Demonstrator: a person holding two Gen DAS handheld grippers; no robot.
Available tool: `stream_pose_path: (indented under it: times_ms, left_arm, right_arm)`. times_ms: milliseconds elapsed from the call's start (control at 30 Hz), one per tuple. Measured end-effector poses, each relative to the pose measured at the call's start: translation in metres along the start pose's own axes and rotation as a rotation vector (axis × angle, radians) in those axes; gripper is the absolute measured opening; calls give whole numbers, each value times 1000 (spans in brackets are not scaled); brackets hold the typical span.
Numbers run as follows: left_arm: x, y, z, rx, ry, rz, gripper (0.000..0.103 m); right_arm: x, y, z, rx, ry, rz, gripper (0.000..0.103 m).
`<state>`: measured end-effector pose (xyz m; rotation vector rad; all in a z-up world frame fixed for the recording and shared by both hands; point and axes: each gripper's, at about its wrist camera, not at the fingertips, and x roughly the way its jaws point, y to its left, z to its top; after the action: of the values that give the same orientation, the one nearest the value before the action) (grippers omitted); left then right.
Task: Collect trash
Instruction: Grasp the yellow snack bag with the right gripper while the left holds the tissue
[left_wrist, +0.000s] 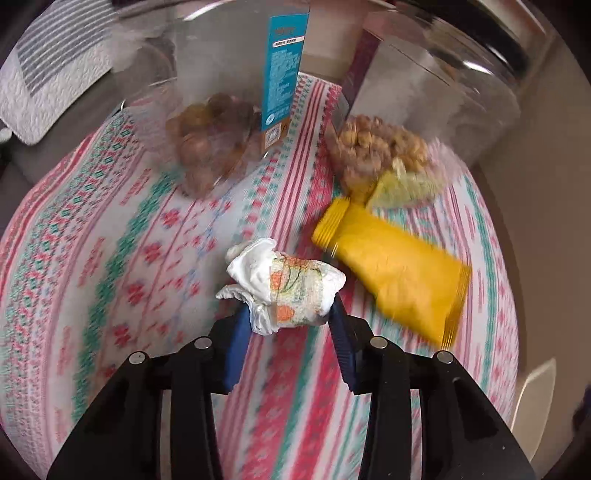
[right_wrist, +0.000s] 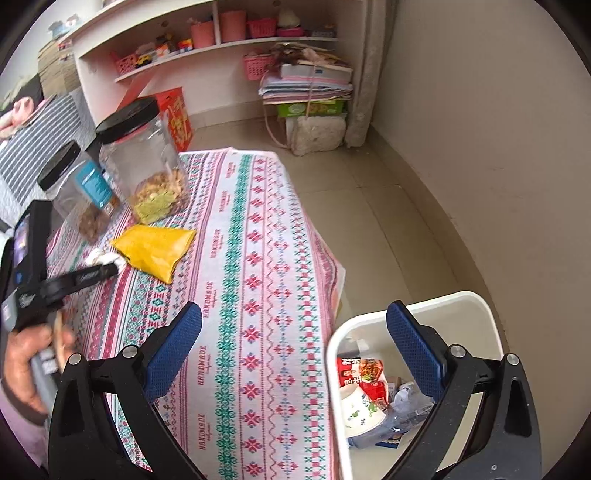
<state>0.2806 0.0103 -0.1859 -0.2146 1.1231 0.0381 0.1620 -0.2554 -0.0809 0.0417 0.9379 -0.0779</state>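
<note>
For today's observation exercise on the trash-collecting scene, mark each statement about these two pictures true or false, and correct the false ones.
1. The left gripper has a crumpled tissue between its fingers. True.
2. The right gripper holds the yellow packet. False: it is open and empty; the packet lies on the tablecloth.
3. The white bin is empty. False: a paper cup and wrappers lie inside.
4. Both clear jars, such as the one with nuts, have black lids. True.

Soft daylight, motion blur, fisheye warping
</note>
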Motion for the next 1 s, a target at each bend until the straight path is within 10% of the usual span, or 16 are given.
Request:
stream_pose_path:
  times_ms: [267, 600, 767, 1000]
  left_arm:
    - [-59, 72, -50, -54, 84, 2, 40]
    - [-144, 106, -97, 5, -115, 37, 41]
    - [-150, 143, -85, -61, -79, -37, 41]
    - [-161, 172, -80, -121, -88, -69, 41]
  right_arm:
    - [17, 49, -3, -123, -2, 88, 96]
    - [78, 162, 7, -428, -22, 63, 96]
    - [116, 187, 21, -435, 6, 53, 95]
    - [138, 176, 46, -279, 44, 101, 48]
